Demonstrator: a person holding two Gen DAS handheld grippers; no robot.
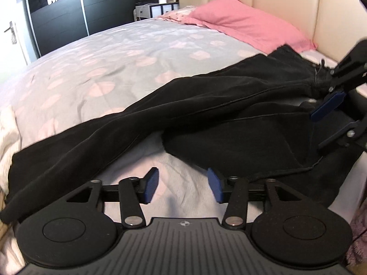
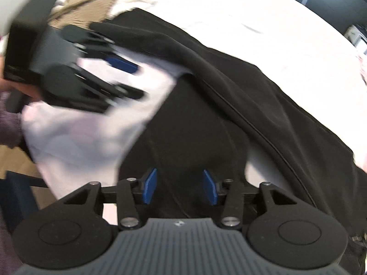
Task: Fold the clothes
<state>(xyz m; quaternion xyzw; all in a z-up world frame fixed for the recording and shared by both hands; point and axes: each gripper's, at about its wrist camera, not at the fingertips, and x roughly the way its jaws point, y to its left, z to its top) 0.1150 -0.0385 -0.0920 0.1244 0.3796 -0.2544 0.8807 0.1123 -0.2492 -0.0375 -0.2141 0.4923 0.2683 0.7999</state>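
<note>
Black trousers (image 1: 206, 114) lie spread across the bed, one leg running out to the left and the other folded in under it. My left gripper (image 1: 183, 184) hovers open over bare bedspread (image 1: 103, 68) just in front of the trousers, with nothing between its blue pads. In the right wrist view it shows blurred at the left (image 2: 128, 79). My right gripper (image 2: 180, 186) stands open directly above the black trousers (image 2: 229, 114), its pads clear of the cloth. It also appears at the right edge (image 1: 332, 121), by the waistband end.
A pink pillow (image 1: 247, 27) rests against the cream headboard (image 1: 286, 6). A dark wardrobe (image 1: 59, 16) stands beyond the bed. Beige clothes (image 2: 91, 6) lie at the bed's far end. A person's purple sleeve (image 2: 9, 126) and wooden floor (image 2: 13, 160) show at the left.
</note>
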